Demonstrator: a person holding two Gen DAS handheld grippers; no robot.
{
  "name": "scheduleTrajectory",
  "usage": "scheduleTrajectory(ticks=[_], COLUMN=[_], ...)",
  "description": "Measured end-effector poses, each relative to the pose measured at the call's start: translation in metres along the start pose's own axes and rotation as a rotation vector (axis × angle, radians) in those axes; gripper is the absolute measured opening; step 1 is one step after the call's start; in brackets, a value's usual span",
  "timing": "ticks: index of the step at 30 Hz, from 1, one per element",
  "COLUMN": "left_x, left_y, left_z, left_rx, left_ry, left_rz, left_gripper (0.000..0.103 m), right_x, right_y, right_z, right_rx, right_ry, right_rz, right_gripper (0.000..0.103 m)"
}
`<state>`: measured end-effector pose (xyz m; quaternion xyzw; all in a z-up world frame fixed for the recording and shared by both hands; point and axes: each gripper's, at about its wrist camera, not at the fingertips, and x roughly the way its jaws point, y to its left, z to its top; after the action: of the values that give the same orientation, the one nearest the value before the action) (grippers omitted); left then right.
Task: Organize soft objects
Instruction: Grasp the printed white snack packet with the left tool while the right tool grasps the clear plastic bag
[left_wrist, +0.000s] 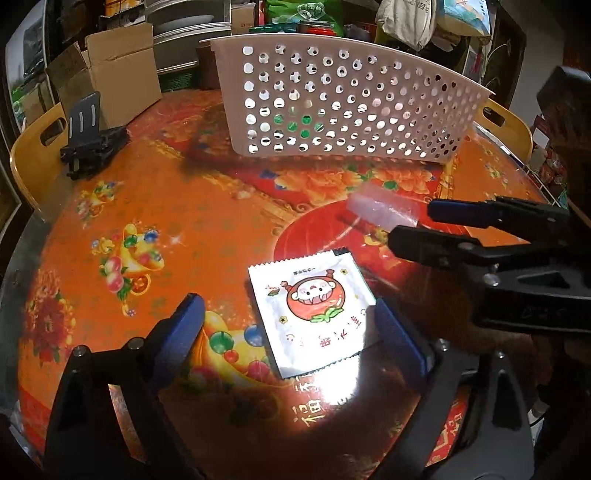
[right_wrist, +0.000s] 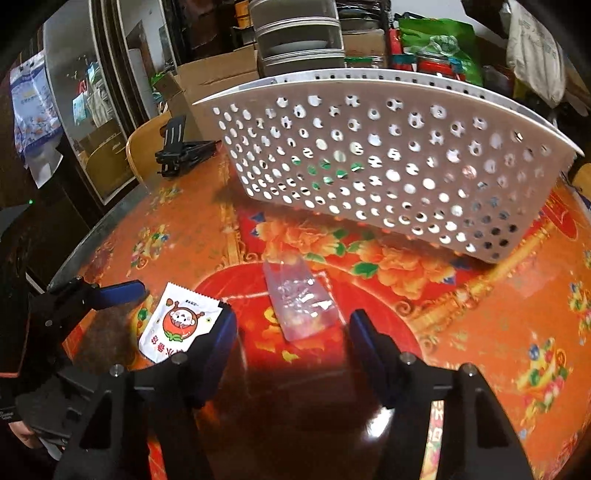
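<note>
Both the left gripper (left_wrist: 286, 328) and right gripper (right_wrist: 291, 328) angle downward, jaws apart, gripping nothing.

Count of things on the bench

Two soft packets: one printed white sachet (left_wrist: 314, 317) at lower centre, one clear pouch (right_wrist: 301, 301); one perforated white basket (left_wrist: 347, 110) at upper centre; one black stand (left_wrist: 92, 136) at left; two tools.

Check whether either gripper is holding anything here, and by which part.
Nothing is held. The left gripper straddles the flat white printed sachet, pads apart from it; the right gripper stands open before the clear plastic packet.
</note>
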<state>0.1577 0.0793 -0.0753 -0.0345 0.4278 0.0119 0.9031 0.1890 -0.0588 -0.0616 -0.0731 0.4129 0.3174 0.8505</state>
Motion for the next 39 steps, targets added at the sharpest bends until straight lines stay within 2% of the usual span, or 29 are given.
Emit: scheduleTrajectory(ticks=[2, 4, 9, 12, 22, 29, 39], left_x=[-0.001, -0.001, -0.004, -0.005, -0.007, -0.009, -0.012], left_y=[-0.002, -0.003, -0.004, -0.005, -0.005, 0.0, 0.0], left_z=[-0.001, -0.002, -0.004, -0.005, -0.007, -0.009, -0.012], left_rx=[0.009, 0.019, 0.031, 0.04, 0.055, 0.041, 0.049], left_ry=[-0.004, -0.01, -0.024, -0.035, -0.051, -0.084, -0.105], left_rz=[0.004, 0.007, -0.002, -0.008, -0.025, -0.044, -0.036], left_gripper=[0.088, 0.084, 0.077, 0.07, 0.065, 0.045, 0.027], right_x=[0.004, 0.007, 0.011, 0.01, -0.002, -0.024, -0.044], right_y=[0.001, 0.002, 0.004, 0.0, -0.001, -0.004, -0.026], right_z=[0.002, 0.003, 0.005, 0.005, -0.004, -0.015, -0.037], right_rx=[-0.005, -0.006, -0.011, -0.009, -0.021, -0.005, 0.078], right_ry=[0.007, 0.023, 0.03, 0.031, 0.015, -0.039, -0.088], right_rz=[0.001, 0.01, 0.009, 0.003, -0.008, -0.02, -0.008], right_gripper=[0.061, 0.05, 0.042, 0.032, 0.03, 0.03, 0.03])
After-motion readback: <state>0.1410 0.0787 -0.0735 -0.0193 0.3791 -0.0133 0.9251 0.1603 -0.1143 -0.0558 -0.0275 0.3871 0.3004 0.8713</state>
